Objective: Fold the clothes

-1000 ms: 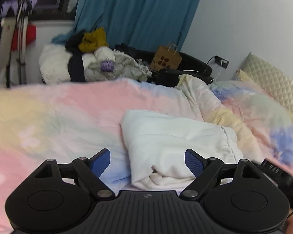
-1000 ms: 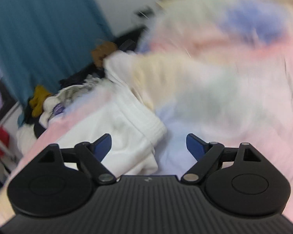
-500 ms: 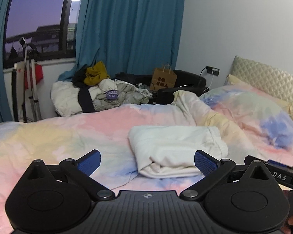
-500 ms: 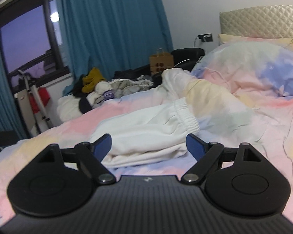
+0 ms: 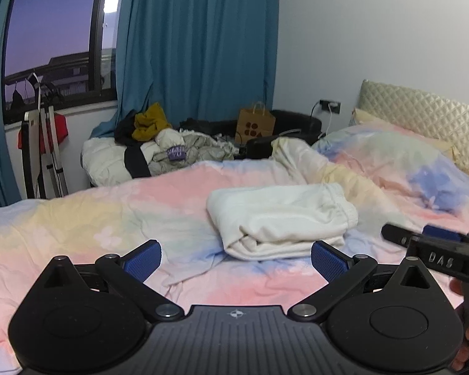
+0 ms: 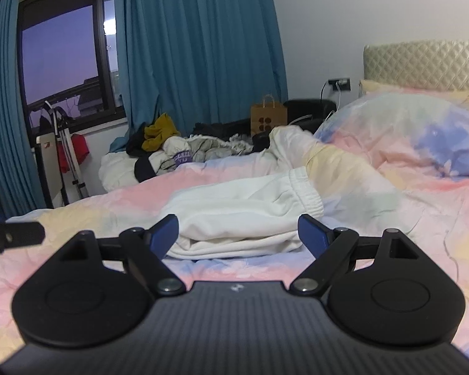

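Observation:
A folded white garment (image 5: pixel 281 218) lies on the pastel bedspread (image 5: pixel 109 218), elastic waistband toward the pillows. It also shows in the right wrist view (image 6: pixel 244 218). My left gripper (image 5: pixel 236 261) is open and empty, held above the bed in front of the garment and apart from it. My right gripper (image 6: pixel 237 234) is open and empty, just short of the garment's near edge. The right gripper's side shows at the right of the left wrist view (image 5: pixel 434 250).
A heap of clothes (image 5: pixel 159 150) lies beyond the bed's far side by the blue curtains (image 5: pixel 197 47). A brown paper bag (image 5: pixel 254 125) stands there. Pillows (image 5: pixel 406 162) and a quilted headboard (image 5: pixel 422 115) are at the right. A folded rack (image 5: pixel 43 143) stands by the window.
Both grippers have pulled back and up from the folded garment and levelled out. The garment lies still on the bed. Both stay open.

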